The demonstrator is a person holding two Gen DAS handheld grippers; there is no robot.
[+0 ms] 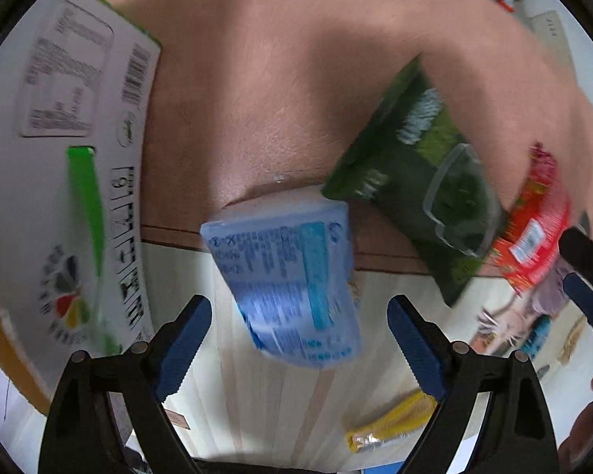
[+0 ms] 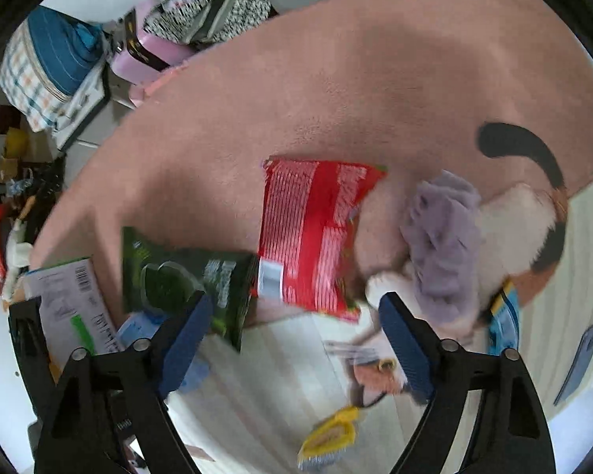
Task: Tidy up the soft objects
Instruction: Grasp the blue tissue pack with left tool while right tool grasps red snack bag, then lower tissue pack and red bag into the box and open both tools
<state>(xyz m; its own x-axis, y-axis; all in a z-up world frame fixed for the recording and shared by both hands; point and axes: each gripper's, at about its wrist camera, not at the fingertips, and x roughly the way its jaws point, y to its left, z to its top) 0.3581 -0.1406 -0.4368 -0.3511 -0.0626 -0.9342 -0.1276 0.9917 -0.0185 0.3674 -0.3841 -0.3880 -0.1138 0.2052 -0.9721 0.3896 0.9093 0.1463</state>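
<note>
My left gripper (image 1: pixel 298 339) is open, its blue pads either side of a light blue tissue pack (image 1: pixel 292 276) that lies at the edge of the pink rug (image 1: pixel 257 79). A green snack bag (image 1: pixel 419 181) and a red snack bag (image 1: pixel 533 229) lie to the right on the rug. My right gripper (image 2: pixel 296 339) is open above the pale wood floor, just short of the red snack bag (image 2: pixel 316 233) and the green snack bag (image 2: pixel 186 276). A purple fuzzy cloth (image 2: pixel 442 245) lies on the rug at the right. The right gripper shows at the right edge of the left view (image 1: pixel 589 276).
A white carton with a barcode (image 1: pixel 71 197) stands at the left, also in the right view (image 2: pixel 71 308). A yellow packet (image 1: pixel 391 422) lies on the floor near me. A cat-pattern rug part (image 2: pixel 525 229) and a heap of bags and clothes (image 2: pixel 99 59) lie behind.
</note>
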